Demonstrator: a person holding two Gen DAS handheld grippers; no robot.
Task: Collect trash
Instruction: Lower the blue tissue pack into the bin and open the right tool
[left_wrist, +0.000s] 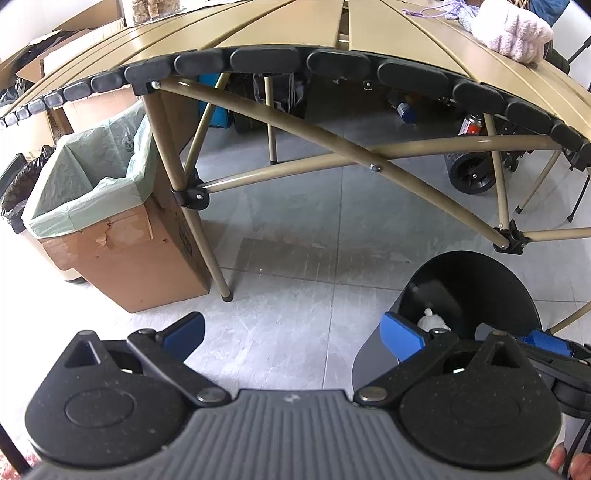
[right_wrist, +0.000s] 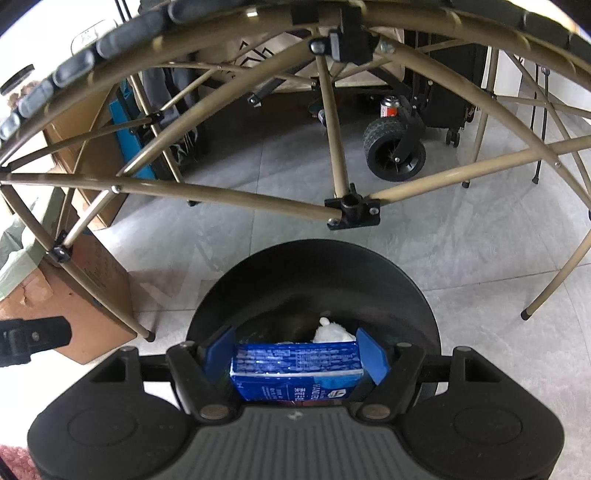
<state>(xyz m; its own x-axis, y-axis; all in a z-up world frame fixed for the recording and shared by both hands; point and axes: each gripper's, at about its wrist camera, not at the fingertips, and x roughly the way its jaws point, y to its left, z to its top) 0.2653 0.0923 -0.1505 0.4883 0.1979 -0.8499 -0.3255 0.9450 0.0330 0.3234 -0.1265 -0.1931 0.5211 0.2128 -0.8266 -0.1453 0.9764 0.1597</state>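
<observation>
Carton (right_wrist: 295, 373), light, crushable, is sitting gripped across its sides in right hand-held gripper (right_wrist: 295, 360) over black bin (right_wrist: 314, 266); left hand-held gripper (left_wrist: 295, 332) is gaping empty.

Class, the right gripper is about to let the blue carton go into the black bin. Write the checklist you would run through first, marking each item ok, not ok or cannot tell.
1. Blue carton sits between the right gripper fingers: ok.
2. Carton is above the black bin opening: ok.
3. Bin has room; only a white wad shows inside: ok.
4. Left gripper open, empty, clear of the bin mouth: ok.
5. Table leg clear of the drop path: ok.
6. Bin depth below the carton: cannot tell.
</observation>
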